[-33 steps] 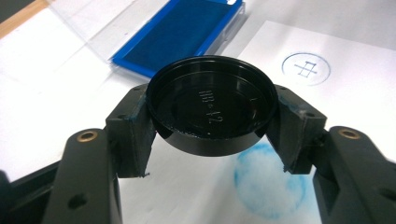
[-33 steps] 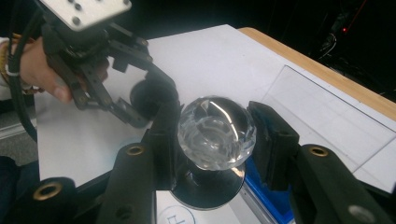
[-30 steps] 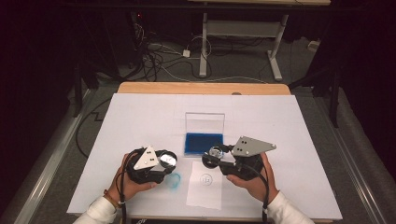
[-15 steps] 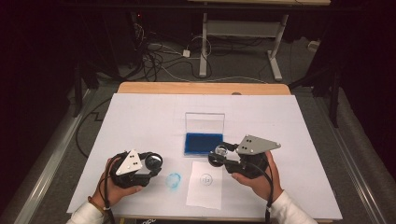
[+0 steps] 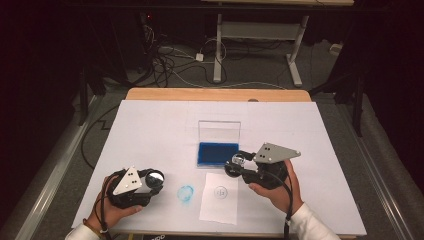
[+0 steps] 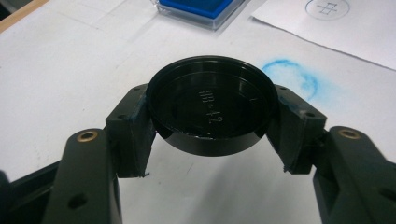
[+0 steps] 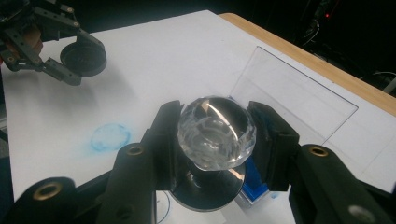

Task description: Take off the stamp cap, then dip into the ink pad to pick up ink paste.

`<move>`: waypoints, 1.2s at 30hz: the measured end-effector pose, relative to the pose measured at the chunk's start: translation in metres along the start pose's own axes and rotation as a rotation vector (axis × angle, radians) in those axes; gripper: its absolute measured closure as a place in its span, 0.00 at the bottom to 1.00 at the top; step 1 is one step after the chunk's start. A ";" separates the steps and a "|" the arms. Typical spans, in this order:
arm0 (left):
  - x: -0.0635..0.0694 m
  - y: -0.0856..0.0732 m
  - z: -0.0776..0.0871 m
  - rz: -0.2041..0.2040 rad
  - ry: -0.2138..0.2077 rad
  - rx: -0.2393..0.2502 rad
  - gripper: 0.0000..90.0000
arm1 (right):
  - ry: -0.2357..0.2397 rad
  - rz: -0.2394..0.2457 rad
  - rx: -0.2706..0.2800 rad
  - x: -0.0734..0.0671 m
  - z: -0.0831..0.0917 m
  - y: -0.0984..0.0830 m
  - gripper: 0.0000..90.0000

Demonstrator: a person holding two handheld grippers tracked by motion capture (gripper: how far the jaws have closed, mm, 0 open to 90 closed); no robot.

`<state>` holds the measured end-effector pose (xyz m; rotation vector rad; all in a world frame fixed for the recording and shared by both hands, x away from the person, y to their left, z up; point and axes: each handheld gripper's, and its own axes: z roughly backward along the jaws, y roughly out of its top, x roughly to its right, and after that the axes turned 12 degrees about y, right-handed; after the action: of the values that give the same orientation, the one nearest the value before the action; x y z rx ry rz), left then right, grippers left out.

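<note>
Left gripper view: left gripper [image 6: 210,135] clamped on round black cap [image 6: 211,105], glossy, embossed marks inside.

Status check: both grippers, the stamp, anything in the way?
Left gripper shut on black cap. Right gripper shut on crystal-topped stamp, beside ink pad. Paper unobstructed.

This looks like a lab or recording room rather than a home. A wooden worktop [image 5: 150,94] covered with a white sheet [image 5: 160,135] stands on grey carpet in a dark room. Beyond its far edge, loose cables [image 5: 165,60] trail across the floor beside a metal desk frame [image 5: 255,35].
</note>
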<state>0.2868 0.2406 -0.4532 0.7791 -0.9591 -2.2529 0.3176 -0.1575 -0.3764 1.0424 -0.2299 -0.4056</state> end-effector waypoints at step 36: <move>-0.002 -0.009 0.001 0.026 -0.008 -0.033 0.41 | -0.006 -0.037 -0.173 0.045 -0.107 0.023 0.63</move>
<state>0.2846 0.2479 -0.4591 0.7399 -0.9281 -2.2455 0.4030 -0.0827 -0.4087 0.8769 -0.1780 -0.4542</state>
